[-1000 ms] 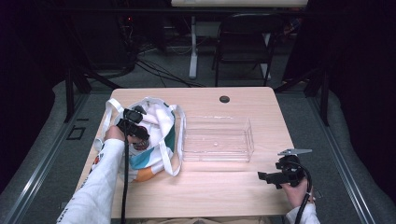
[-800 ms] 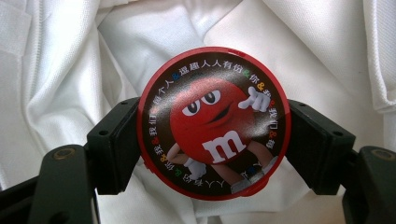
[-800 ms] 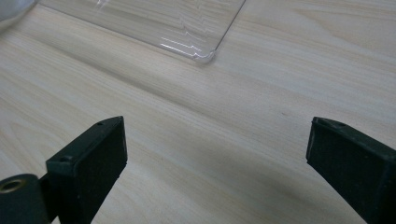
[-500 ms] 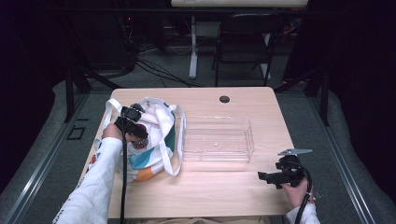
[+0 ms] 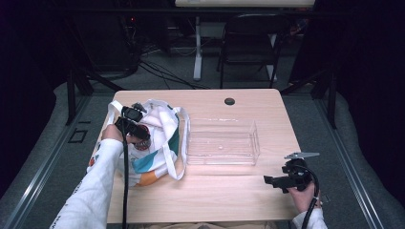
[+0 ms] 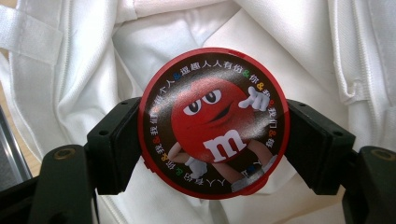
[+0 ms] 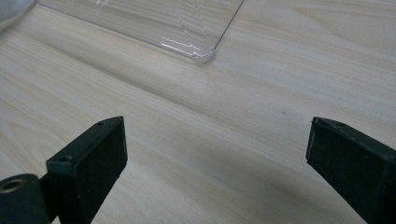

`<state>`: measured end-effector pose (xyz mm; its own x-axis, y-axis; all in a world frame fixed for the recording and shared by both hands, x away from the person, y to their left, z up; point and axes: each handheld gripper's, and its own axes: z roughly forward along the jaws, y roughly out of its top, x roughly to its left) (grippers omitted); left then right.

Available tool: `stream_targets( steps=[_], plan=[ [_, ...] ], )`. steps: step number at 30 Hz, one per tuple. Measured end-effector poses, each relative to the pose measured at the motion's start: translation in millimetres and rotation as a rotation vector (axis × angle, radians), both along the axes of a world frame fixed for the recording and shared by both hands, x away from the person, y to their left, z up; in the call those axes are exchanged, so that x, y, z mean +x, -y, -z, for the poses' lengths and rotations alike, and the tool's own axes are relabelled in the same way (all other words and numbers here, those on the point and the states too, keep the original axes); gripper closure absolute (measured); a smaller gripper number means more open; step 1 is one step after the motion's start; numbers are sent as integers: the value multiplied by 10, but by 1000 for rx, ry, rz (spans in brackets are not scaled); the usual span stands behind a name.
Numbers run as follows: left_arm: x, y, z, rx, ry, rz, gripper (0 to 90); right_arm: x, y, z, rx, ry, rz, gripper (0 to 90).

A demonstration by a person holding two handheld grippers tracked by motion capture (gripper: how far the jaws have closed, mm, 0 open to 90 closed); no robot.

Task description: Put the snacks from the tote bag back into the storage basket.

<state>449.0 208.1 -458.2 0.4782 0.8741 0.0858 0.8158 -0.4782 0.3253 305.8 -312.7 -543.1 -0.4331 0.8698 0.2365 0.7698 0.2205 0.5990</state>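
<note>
The round red candy tin (image 6: pixel 214 122) sits clamped between the left tongs (image 5: pixel 135 125), lid face toward that camera, over the open white tote bag (image 5: pixel 162 143) at the tabletop's (image 5: pixel 229 195) left. Being round, it has no long axis. The clear tray (image 5: pixel 222 142) lies just right of the bag. The right tongs (image 5: pixel 273 181) hang spread wide and empty, near the tray's near corner.

The one thing with readable print is the round red-rimmed tin (image 6: pixel 214 122) clamped between the left gripper (image 6: pixel 214 140) jaws. Its dark lid shows the red M&M's candy character with a white "m" on its belly. Around the edge runs a ring of white Chinese characters, "逗趣人人有份" among them, broken up by small coloured "&" signs. The lower characters are too distorted to read.
</note>
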Motion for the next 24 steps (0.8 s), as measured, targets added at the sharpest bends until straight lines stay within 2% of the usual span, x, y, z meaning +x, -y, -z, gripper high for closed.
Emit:
stream_targets(
  steps=[5, 7, 18, 24],
  plan=[
    [-28, -3, -74, 0, 8, 9, 258, 0, 1, 2, 0, 1, 4, 51],
    [-44, -7, -117, 0, 24, 10, 258, 0, 0, 1, 0, 1, 4, 51],
    [-61, 6, -269, -1, 29, 21, 258, 2, 3, 2, -3, -3, 3, 51],
    [-71, 45, -369, -2, 46, 33, 258, 1, 3, 2, -2, -2, 5, 53]
  ],
)
